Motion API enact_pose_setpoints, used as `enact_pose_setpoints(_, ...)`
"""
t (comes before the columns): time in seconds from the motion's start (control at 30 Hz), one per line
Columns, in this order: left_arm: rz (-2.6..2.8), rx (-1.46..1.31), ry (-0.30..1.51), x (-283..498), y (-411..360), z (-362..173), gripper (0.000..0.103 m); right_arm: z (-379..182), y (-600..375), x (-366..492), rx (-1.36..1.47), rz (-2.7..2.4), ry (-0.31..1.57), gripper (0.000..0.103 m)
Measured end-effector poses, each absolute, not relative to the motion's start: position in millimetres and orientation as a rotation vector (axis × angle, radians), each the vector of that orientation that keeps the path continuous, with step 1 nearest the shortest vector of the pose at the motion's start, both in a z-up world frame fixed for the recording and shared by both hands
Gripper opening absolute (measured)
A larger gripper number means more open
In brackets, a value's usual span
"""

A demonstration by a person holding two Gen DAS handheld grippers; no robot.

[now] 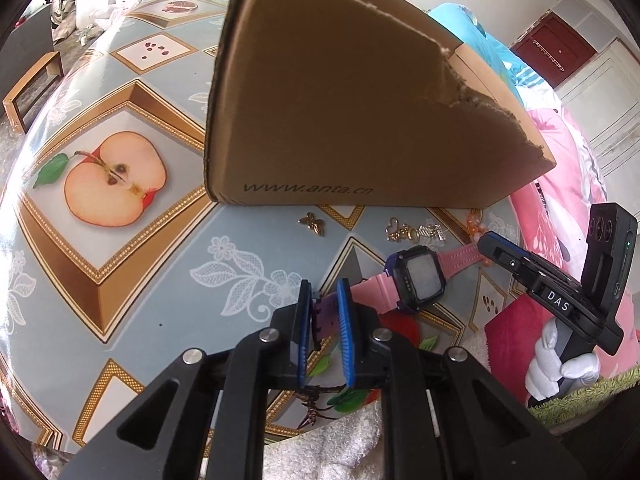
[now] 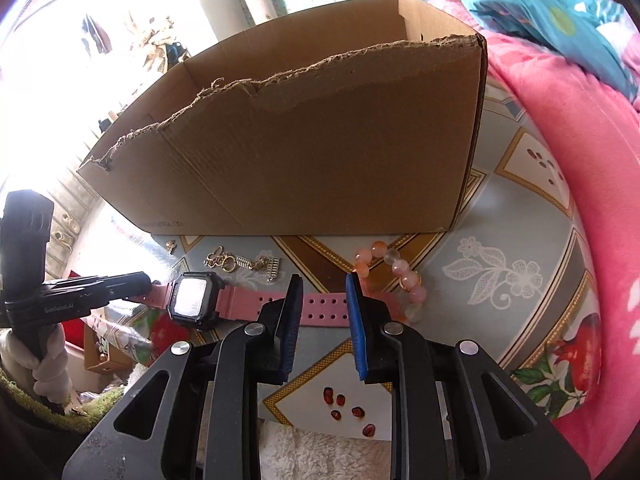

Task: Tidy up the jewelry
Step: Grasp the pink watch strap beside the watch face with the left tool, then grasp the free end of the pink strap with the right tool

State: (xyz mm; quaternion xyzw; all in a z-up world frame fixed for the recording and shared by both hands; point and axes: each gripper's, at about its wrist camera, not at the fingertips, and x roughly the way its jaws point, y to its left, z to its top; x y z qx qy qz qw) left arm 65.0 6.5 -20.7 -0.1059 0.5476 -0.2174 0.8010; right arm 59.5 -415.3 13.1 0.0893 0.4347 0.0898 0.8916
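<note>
The open brown corrugated cardboard box (image 2: 304,140) with a torn near wall stands on the fruit-patterned blue and gold tablecloth (image 1: 120,248). From the right wrist view only bare inner walls show above the torn edge; the floor of the box is hidden, so its contents cannot be told.

The pink-strapped wristwatch with a black rectangular case (image 1: 420,278) lies in front of the box, apart from it. Its long axis runs roughly parallel to the box's near wall, face upward, one strap reaching toward each gripper.

The left gripper (image 1: 325,312) is clenched on the purple-tinted end of one strap, blue pads pressing it from both sides. The right gripper (image 2: 322,304) straddles the perforated pink strap; its pads stand at either side of the strap, and whether they press it cannot be told. A white-gloved hand (image 1: 560,364) holds the right gripper's handle.

Between watch and box lie a small gold butterfly-shaped charm (image 1: 313,224), a cluster of gold and silver trinkets (image 1: 414,234), and, just beside the right gripper, a peach and pink beaded bracelet (image 2: 394,276).
</note>
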Motion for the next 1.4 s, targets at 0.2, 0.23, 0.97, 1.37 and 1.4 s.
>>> enact_pose_setpoints(0.2, -0.482, -0.22, 1.172, 60.0, 16.5, -20.0, 0.012, 5.1, -387.3, 54.5, 0.196, 0.14, 0.92, 0.025)
enact_pose_setpoints(0.23, -0.485, -0.221, 1.171, 59.5, 18.2, -20.3, 0.012, -3.5, -375.0, 59.2, 0.198, 0.135, 0.926, 0.025)
enact_pose_setpoints(0.97, -0.516, -0.245, 1.144, 53.4, 40.6, -24.1, 0.012, -14.2, -362.4, 57.0, 0.271, 0.078, 0.969, 0.032)
enact_pose_setpoints(1.37, -0.512, -0.256, 1.145, 53.0, 42.0, -24.1, 0.012, -9.7, -361.9, 61.8, 0.416, 0.173, 0.98, 0.043)
enact_pose_setpoints(1.4, -0.513, -0.254, 1.144, 53.1, 42.1, -24.0, 0.012, -8.5, -364.4, 62.9, 0.437, 0.181, 0.976, 0.043)
